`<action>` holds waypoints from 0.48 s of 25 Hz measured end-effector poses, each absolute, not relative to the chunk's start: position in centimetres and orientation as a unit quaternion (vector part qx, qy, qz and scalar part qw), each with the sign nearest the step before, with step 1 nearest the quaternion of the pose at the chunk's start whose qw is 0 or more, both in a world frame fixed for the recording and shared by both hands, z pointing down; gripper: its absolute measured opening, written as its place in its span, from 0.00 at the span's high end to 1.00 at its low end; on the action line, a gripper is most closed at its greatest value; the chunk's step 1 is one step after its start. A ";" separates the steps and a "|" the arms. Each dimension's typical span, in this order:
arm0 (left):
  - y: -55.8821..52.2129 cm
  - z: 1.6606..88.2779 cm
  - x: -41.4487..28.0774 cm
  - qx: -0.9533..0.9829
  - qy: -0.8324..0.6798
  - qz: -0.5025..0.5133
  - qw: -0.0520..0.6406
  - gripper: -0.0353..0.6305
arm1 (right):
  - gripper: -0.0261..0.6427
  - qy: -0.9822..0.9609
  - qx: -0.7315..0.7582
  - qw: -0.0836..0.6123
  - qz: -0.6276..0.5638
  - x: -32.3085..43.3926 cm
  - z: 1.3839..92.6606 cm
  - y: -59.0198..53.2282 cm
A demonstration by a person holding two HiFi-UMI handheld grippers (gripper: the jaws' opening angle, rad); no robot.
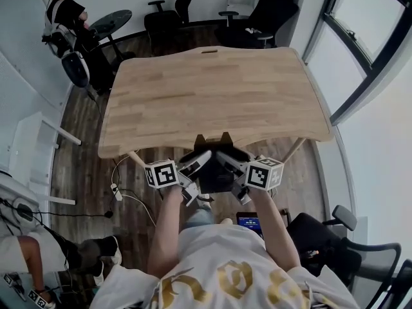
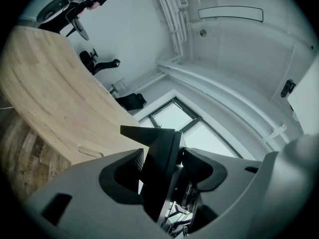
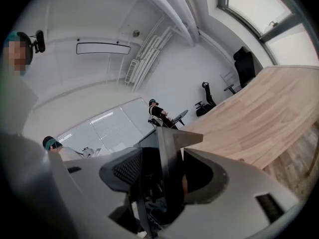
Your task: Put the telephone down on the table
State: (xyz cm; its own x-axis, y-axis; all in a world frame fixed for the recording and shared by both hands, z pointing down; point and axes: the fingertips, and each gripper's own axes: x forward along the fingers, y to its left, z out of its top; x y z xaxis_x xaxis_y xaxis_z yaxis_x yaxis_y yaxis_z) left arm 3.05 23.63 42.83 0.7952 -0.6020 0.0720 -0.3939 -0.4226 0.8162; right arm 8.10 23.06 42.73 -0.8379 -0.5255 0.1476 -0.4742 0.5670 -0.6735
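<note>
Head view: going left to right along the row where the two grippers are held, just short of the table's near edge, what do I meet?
left gripper → telephone, clamped by both grippers → right gripper

Table: light wood top, rounded corners, 1 slot near far edge, near edge notched. Stands on dark plank floor.

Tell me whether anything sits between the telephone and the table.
Nothing visible does. The left gripper and right gripper hold the telephone at the near edge of the table, whose top is bare.
</note>
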 end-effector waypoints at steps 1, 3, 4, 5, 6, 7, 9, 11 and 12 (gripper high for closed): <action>23.4 43.1 3.3 0.836 -0.299 -0.115 0.445 0.59 | 0.62 0.884 -0.282 0.035 -0.371 8.4 43.1 22.9; 22.8 44.0 3.8 0.838 -0.299 -0.112 0.443 0.59 | 0.62 0.883 -0.282 0.034 -0.373 8.9 43.9 22.3; 22.2 44.4 3.9 0.837 -0.298 -0.112 0.445 0.59 | 0.62 0.882 -0.284 0.032 -0.375 9.0 44.3 21.8; 21.4 44.8 4.0 0.837 -0.294 -0.112 0.447 0.59 | 0.62 0.880 -0.287 0.031 -0.377 9.1 44.7 21.1; 20.5 45.0 4.1 0.837 -0.290 -0.113 0.451 0.59 | 0.62 0.879 -0.290 0.029 -0.377 9.1 44.9 20.1; 19.4 45.3 4.1 0.836 -0.286 -0.113 0.454 0.59 | 0.62 0.877 -0.294 0.028 -0.378 9.2 45.2 19.1; 16.9 45.9 4.0 0.837 -0.279 -0.111 0.458 0.59 | 0.62 0.875 -0.300 0.027 -0.380 9.0 45.7 16.6; 14.1 46.5 3.5 0.836 -0.274 -0.107 0.462 0.59 | 0.62 0.872 -0.303 0.026 -0.383 8.7 46.2 13.8; 12.6 46.8 3.3 0.836 -0.272 -0.105 0.465 0.59 | 0.62 0.871 -0.304 0.026 -0.386 8.4 46.4 12.4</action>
